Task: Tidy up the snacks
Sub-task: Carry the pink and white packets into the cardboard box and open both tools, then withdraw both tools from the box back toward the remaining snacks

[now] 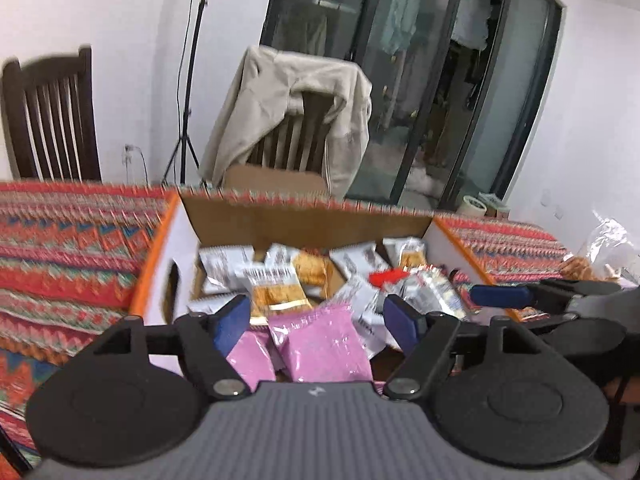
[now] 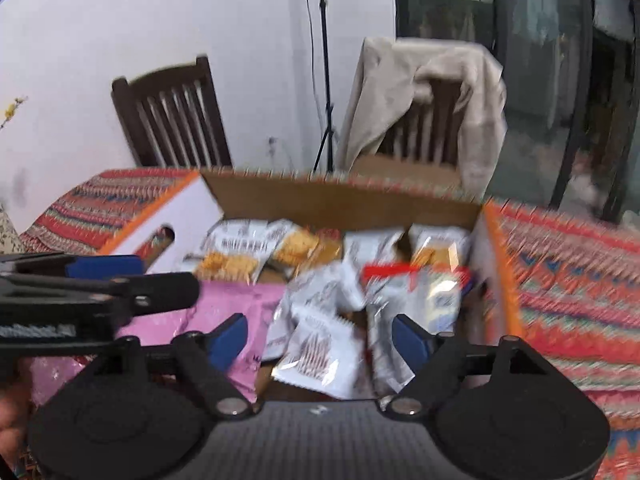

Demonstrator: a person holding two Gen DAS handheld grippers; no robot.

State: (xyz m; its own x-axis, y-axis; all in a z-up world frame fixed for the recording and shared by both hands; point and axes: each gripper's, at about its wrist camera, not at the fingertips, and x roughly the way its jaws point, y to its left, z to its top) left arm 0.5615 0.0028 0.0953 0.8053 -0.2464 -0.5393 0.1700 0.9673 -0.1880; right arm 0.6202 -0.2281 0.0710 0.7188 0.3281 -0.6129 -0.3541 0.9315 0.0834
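Both hand-held grippers, left and right, hover open and empty over the open white-and-orange cardboard box on the patterned desk, already holding pink packets and silver snack packets, so sorting looks well advanced.

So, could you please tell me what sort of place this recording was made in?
Most likely a home dining area: a table under a patterned tablecloth, wooden dining chairs, one draped with a beige garment, and glass sliding doors with clothes hanging behind.
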